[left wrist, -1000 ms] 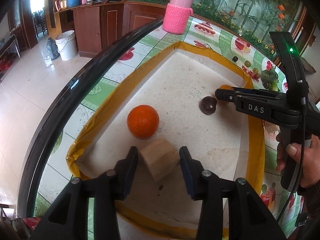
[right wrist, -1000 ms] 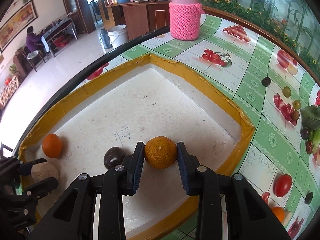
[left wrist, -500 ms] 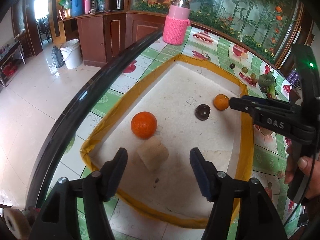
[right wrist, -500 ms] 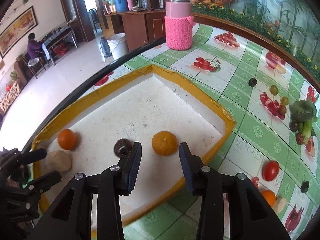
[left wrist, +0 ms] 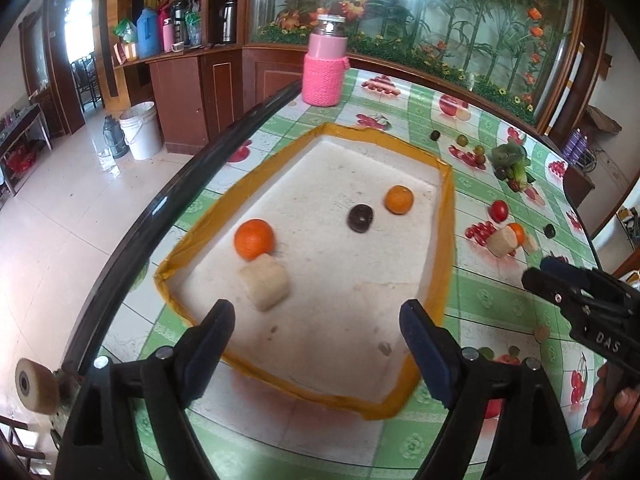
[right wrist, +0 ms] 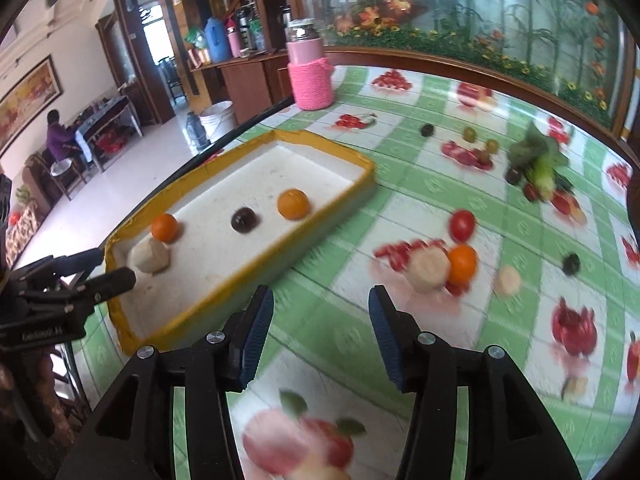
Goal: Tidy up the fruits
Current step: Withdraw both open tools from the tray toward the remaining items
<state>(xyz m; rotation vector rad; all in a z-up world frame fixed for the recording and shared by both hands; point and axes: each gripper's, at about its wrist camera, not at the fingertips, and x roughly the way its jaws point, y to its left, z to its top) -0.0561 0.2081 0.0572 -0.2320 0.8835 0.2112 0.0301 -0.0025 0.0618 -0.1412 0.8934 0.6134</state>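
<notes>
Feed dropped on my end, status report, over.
Left gripper and right gripper open, empty. Four pieces in tray. Orange and pale chunk wait on tablecloth. Nothing blocking.

My table (left wrist: 472,184) has that green fruit-print cloth; on it sit the yellow-rimmed tray (left wrist: 447,216), pink knitted jar (left wrist: 325,68), and loose tomato (right wrist: 462,225).

Bright daylight, fisheye warping, right-view motion blur
</notes>
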